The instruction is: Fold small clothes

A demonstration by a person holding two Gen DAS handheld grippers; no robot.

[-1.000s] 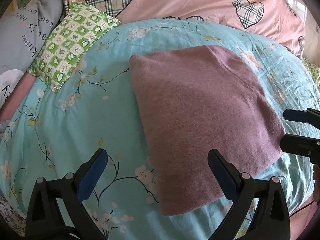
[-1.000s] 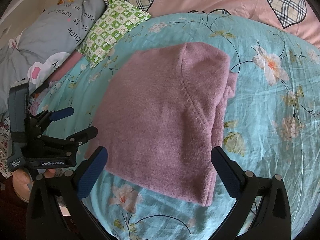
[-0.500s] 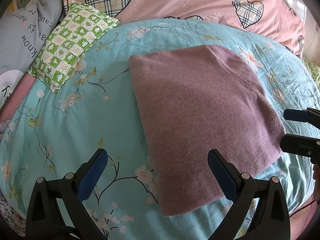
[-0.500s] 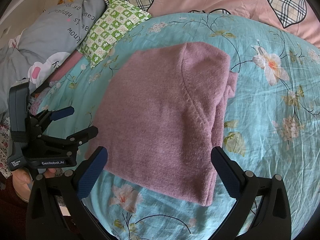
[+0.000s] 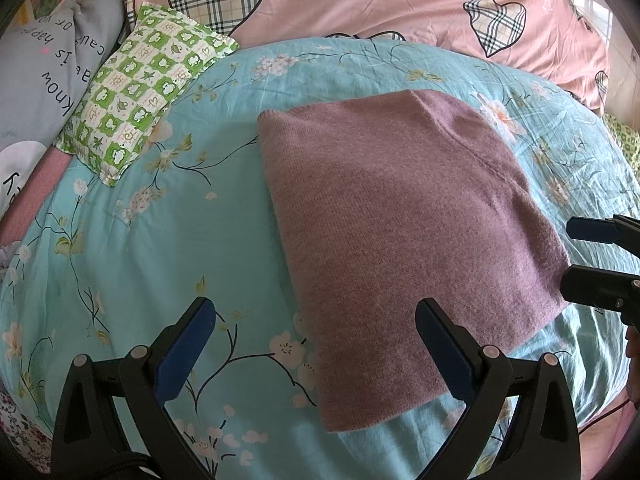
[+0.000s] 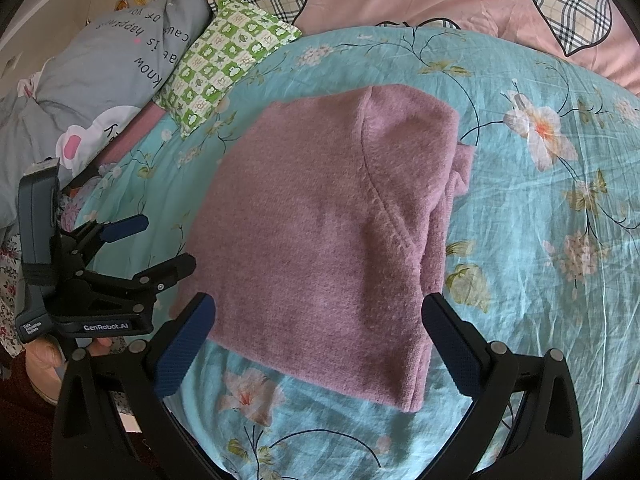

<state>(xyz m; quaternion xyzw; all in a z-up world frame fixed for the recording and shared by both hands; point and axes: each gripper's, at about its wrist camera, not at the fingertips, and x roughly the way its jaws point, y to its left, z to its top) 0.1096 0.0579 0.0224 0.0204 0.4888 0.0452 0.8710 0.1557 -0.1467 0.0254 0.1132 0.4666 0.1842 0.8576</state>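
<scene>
Left gripper (image 5: 312,344) at 7 o'clock of the sweater (image 5: 404,240), fingers spread wide, holding nothing. The folded sweater lies flat on the floral sheet (image 5: 132,260). Right gripper (image 6: 318,344) at the sweater's 5 o'clock, fingers likewise wide apart and empty.

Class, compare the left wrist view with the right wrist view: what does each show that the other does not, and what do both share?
Only the left wrist view shows the right gripper at its right edge, beside the near right corner of the folded mauve sweater.

Only the right wrist view shows the left gripper with its GenRobot.AI label, and the sweater's stacked layers and tucked bit along the right side.

Both show the sweater lying flat on the teal floral quilt, the green checked pillow, the grey lettered pillow, the pink heart-patterned bedding, and open, empty jaws.
</scene>
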